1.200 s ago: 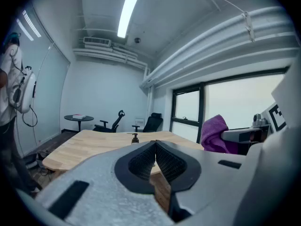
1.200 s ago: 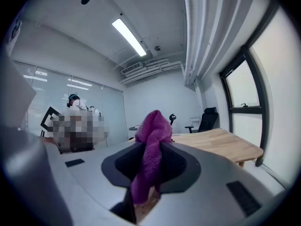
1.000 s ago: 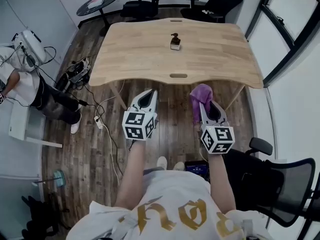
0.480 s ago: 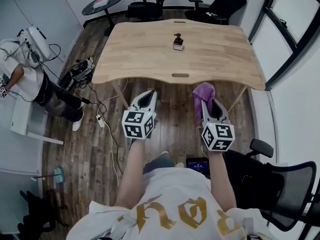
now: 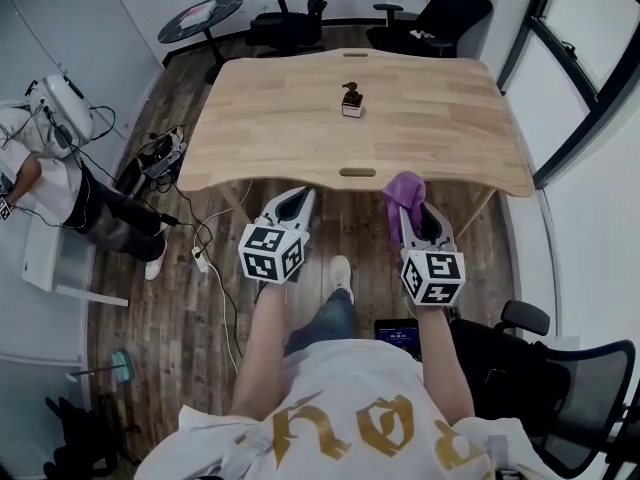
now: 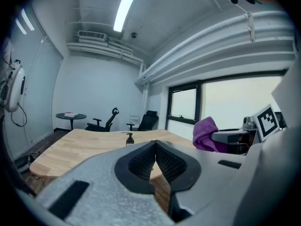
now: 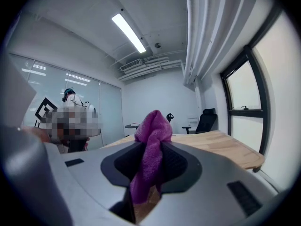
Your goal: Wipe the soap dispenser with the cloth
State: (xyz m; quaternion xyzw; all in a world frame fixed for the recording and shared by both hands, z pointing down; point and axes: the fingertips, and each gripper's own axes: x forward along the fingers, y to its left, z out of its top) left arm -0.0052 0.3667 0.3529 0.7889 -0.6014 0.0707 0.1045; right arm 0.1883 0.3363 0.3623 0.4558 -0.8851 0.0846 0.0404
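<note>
Head view – counts: we count one soap dispenser point(image 5: 351, 99), one purple cloth point(image 5: 405, 190), one table point(image 5: 270, 133), two office chairs point(image 5: 290, 18) beyond it.
Task's thing: the soap dispenser stands upright on the table's far half, well apart from both grippers.
In the way: only bare tabletop.
Around: round side table point(image 5: 200, 13); a person point(image 5: 50, 158) at left.
Left gripper view – left gripper point(image 5: 298, 200): jaws pressed together, empty.
Right gripper view – right gripper point(image 5: 412, 208): jaws clamped on the cloth, which bunches above them.
</note>
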